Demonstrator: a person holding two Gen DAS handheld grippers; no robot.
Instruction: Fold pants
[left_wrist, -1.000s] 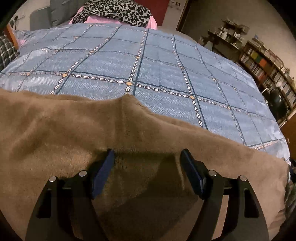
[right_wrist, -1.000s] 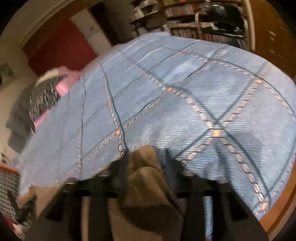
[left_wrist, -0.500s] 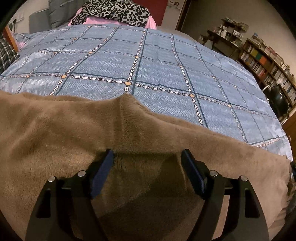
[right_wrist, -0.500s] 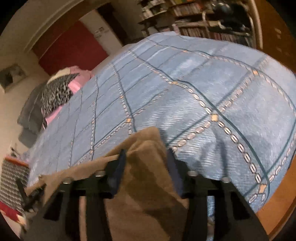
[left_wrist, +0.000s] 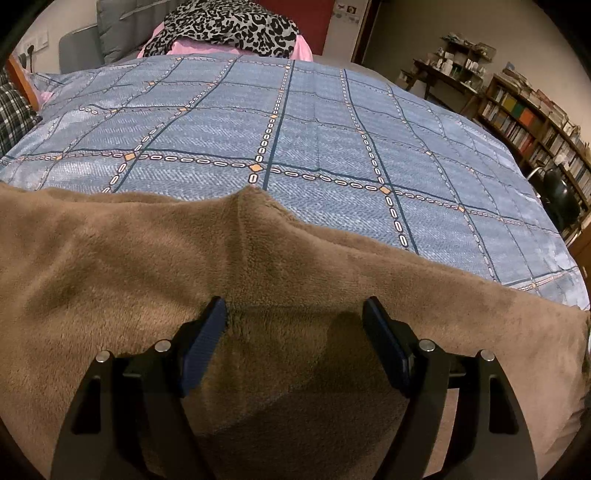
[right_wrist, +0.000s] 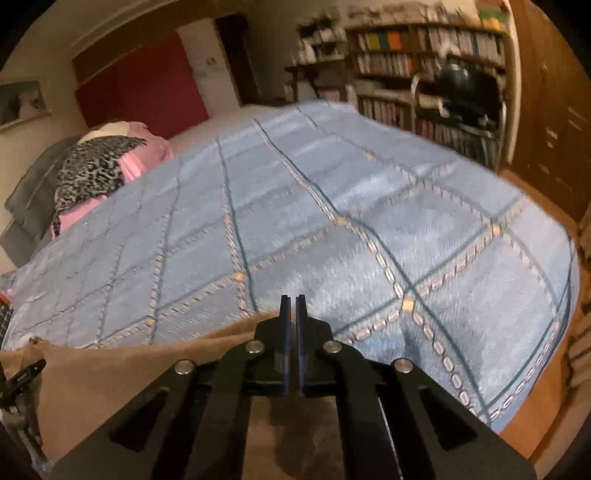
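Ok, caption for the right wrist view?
Right gripper, jaws shut at the edge of the brown fleece pants on a blue plaid bedspread.

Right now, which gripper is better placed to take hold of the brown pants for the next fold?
Left. The left gripper is open, its pads straddling the fleecy brown pants directly beneath. The right gripper is shut with nothing visibly between its pads, at the fabric's edge over the blue bedspread.

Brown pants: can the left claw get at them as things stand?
Probably yes. The left claw is open, its fingers wide apart right over the brown pants spread on the blue bedspread, with nothing in between.
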